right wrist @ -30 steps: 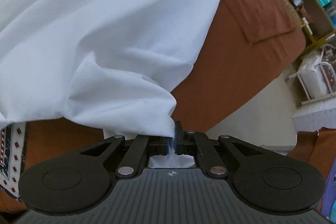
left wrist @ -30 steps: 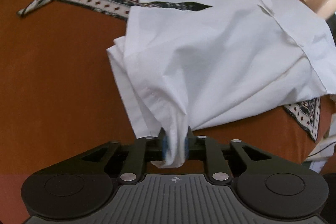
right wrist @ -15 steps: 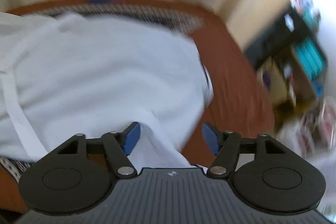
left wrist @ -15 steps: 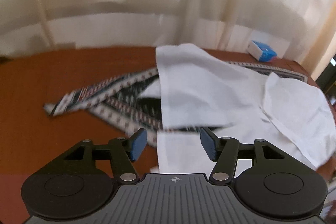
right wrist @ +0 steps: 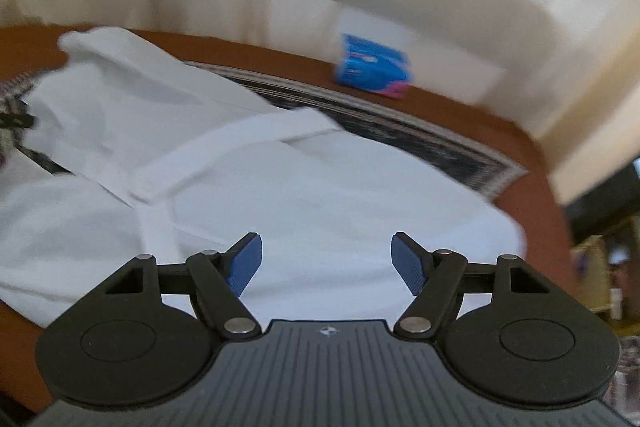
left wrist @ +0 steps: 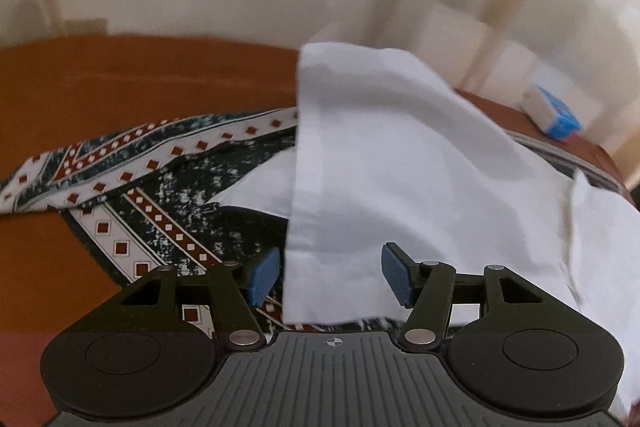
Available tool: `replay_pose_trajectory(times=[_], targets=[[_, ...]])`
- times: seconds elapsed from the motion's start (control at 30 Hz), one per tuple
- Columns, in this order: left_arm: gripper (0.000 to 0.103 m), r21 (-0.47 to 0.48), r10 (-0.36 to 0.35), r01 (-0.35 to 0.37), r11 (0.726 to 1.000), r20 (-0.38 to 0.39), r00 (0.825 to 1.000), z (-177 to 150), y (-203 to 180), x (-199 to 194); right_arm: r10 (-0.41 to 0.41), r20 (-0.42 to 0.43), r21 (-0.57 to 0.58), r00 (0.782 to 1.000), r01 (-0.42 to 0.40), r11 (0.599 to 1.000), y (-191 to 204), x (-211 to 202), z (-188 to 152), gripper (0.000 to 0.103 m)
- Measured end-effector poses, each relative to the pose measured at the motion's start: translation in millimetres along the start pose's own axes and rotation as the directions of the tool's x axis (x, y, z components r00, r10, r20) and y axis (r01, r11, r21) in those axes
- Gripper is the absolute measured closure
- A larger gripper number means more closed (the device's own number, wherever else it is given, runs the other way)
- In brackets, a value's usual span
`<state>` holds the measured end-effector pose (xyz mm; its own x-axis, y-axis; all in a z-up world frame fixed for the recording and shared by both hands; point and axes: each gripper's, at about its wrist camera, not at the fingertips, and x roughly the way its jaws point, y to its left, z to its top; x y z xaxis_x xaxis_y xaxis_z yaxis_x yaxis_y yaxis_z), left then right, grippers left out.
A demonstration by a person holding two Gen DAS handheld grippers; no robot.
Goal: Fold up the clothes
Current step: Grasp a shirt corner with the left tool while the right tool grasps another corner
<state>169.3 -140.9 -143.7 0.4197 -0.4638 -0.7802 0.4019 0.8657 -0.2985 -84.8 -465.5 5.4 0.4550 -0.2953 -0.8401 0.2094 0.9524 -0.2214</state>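
A white shirt (left wrist: 400,163) lies partly folded on a rust-brown bed, over a dark patterned cloth (left wrist: 168,195). In the left wrist view one folded flap runs from the far side down to my left gripper (left wrist: 330,277), which is open and empty above the shirt's near edge. In the right wrist view the shirt (right wrist: 280,187) spreads across the bed with a band or collar strip across its middle. My right gripper (right wrist: 326,267) is open and empty above the shirt's near part.
A blue and white packet (right wrist: 372,69) lies at the far edge of the bed; it also shows in the left wrist view (left wrist: 554,115). The patterned cloth (right wrist: 400,131) sticks out beyond the shirt. Pale curtains stand behind the bed. The bed's right edge (right wrist: 548,195) drops off to the floor.
Both grippers were shut on the shirt's edges one second ago. They have let go, opened, and lifted to look across the bed. The shirt now lies on the bed.
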Motion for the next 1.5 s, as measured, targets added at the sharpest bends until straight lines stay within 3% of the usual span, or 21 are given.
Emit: replay_pose_trajectory(times=[0.03, 0.07, 0.1, 0.17, 0.23, 0.37, 0.47, 0.53, 0.57, 0.63, 0.7, 0.77, 0.9, 1.03, 1.07, 1.1, 1.13, 1.17, 1.3, 1.47, 1.5], targets=[[0.043, -0.017, 0.003, -0.003, 1.0, -0.003, 1.0, 1, 0, 2, 0.033, 0.003, 0.005, 0.999, -0.033, 0.999, 4, 8, 6, 0.028], [0.072, -0.032, 0.004, -0.004, 0.999, -0.006, 1.0, 3, 0, 4, 0.062, 0.008, 0.007, 0.998, -0.062, 0.998, 9, 14, 12, 0.028], [0.094, -0.031, -0.004, 0.003, 1.0, -0.011, 1.0, 4, -4, 2, 0.089, 0.013, 0.009, 0.996, -0.089, 0.996, 15, 20, 19, 0.028], [0.102, 0.006, -0.024, 0.024, 1.0, 0.003, 1.0, 4, -16, -6, 0.156, 0.027, 0.009, 0.987, -0.156, 0.988, 26, 29, 34, 0.028], [0.103, 0.105, -0.041, 0.038, 0.994, 0.03, 0.999, -1, -41, -21, 0.226, 0.039, 0.004, 0.973, -0.226, 0.974, 36, 40, 50, 0.028], [0.103, 0.226, -0.144, 0.131, 0.965, 0.04, 0.989, -18, -88, -41, 0.359, 0.061, -0.037, 0.931, -0.358, 0.933, 70, 57, 81, 0.028], [0.103, 0.259, -0.179, 0.165, 0.952, 0.028, 0.984, -29, -110, -43, 0.432, 0.074, -0.09, 0.899, -0.426, 0.9, 106, 72, 105, 0.028], [0.103, 0.256, -0.163, 0.15, 0.955, 0.029, 0.986, -34, -113, -40, 0.471, 0.08, -0.15, 0.879, -0.457, 0.877, 132, 82, 123, 0.028], [0.088, 0.245, -0.144, 0.131, 0.961, 0.035, 0.989, -35, -110, -38, 0.482, 0.081, -0.183, 0.873, -0.462, 0.868, 146, 88, 132, 0.028], [0.075, 0.184, -0.064, 0.053, 0.981, 0.058, 0.996, -33, -95, -35, 0.503, 0.084, -0.25, 0.86, -0.47, 0.846, 173, 98, 151, 0.028], [0.053, 0.132, 0.039, -0.051, 0.99, 0.092, 0.995, -29, -76, -30, 0.498, 0.083, -0.32, 0.863, -0.45, 0.834, 197, 110, 168, 0.028], [0.045, 0.085, 0.131, -0.142, 0.986, 0.118, 0.984, -23, -57, -25, 0.494, 0.072, -0.374, 0.866, -0.436, 0.819, 217, 120, 181, 0.028], [0.044, 0.008, 0.121, -0.122, 0.993, 0.038, 0.992, -12, -33, 2, 0.522, 0.023, -0.434, 0.853, -0.462, 0.774, 245, 141, 202, 0.026], [0.047, 0.01, 0.069, -0.069, 0.998, -0.005, 0.998, -13, -31, 19, 0.528, -0.044, -0.477, 0.848, -0.482, 0.735, 267, 162, 210, 0.025], [0.084, 0.011, 0.051, -0.05, 0.999, -0.015, 0.999, -16, -33, 21, 0.521, -0.046, -0.492, 0.853, -0.473, 0.731, 270, 165, 209, 0.026], [0.103, 0.008, 0.029, -0.029, 1.0, -0.027, 0.999, -18, -33, 22, 0.513, -0.046, -0.509, 0.857, -0.462, 0.726, 273, 168, 209, 0.036], [0.103, 0.005, 0.008, -0.008, 1.0, -0.037, 0.999, -18, -34, 22, 0.511, -0.056, -0.513, 0.858, -0.464, 0.722, 273, 171, 209, 0.075], [0.103, 0.01, -0.01, 0.01, 1.0, -0.028, 1.0, -19, -37, 17, 0.515, -0.064, -0.489, 0.855, -0.477, 0.73, 270, 172, 212, 0.098], [0.103, 0.083, -0.094, 0.092, 0.992, 0.016, 0.995, -21, -57, -15, 0.567, 0.0, -0.404, 0.824, -0.519, 0.753, 236, 149, 216, 0.102], [0.102, 0.175, -0.174, 0.167, 0.97, 0.024, 0.984, -31, -82, -60, 0.641, 0.136, -0.313, 0.755, -0.581, 0.751, 153, 80, 193, 0.103], [0.088, 0.182, -0.171, 0.163, 0.97, 0.028, 0.985, -32, -83, -68, 0.639, 0.165, -0.29, 0.751, -0.583, 0.759, 134, 67, 183, 0.103]])
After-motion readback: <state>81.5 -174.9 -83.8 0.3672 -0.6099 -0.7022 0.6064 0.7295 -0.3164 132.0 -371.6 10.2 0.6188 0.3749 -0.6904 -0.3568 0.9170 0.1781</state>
